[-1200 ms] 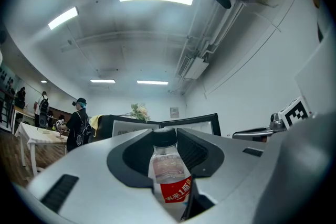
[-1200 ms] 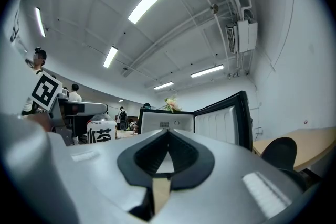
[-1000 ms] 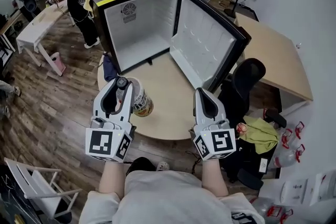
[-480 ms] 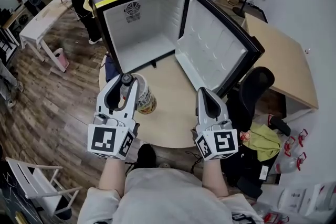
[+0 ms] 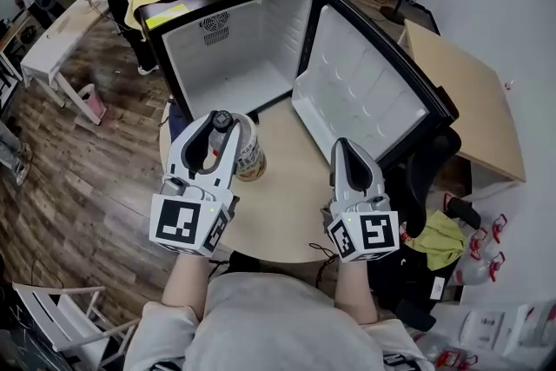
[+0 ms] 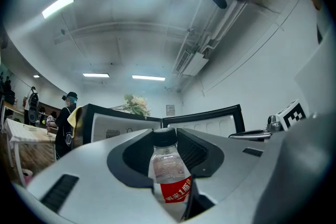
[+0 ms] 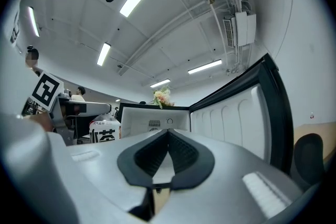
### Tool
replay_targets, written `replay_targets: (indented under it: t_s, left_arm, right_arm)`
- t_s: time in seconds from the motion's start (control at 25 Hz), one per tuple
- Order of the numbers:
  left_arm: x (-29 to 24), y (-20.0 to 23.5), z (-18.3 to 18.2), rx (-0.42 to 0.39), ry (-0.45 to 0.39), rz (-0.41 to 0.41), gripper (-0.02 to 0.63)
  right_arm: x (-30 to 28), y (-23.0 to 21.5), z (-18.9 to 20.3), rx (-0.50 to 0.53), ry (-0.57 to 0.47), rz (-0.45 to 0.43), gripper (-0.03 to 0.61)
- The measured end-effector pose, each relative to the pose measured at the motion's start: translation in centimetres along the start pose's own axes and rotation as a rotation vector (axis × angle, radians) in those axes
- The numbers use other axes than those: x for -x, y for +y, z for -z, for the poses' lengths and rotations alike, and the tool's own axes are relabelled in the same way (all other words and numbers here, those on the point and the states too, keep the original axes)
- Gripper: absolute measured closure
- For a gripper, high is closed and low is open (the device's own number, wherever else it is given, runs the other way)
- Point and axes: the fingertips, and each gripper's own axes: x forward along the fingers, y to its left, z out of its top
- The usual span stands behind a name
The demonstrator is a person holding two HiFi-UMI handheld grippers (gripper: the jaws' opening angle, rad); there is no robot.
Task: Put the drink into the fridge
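Left gripper [image 6: 167, 136] holding drink [image 6: 169, 165], its view alone showing red label [image 6: 176, 191]

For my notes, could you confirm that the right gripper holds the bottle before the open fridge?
Not quite: the left gripper holds the bottle before the open fridge. The left gripper view shows it between those jaws.

bottle [image 6: 168, 168] base hidden inside left tool [image 6: 166, 136]
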Motion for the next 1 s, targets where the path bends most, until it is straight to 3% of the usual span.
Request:
replay_targets:
  t_s: [0.52,1.0]
  left_arm:
    - [-7.2,4.0,4.3,0.013,0.057,0.072,0.469]
    - [-13.4,7.2,8.2,0.0,0.102,0.086,0.471]
  right_arm:
    - [-5.8,-0.2,2.5,0.003,0.052,0.064,0.568]
    - [-8.4,-1.2,4.7,0.013,0.111,0.13,0.568]
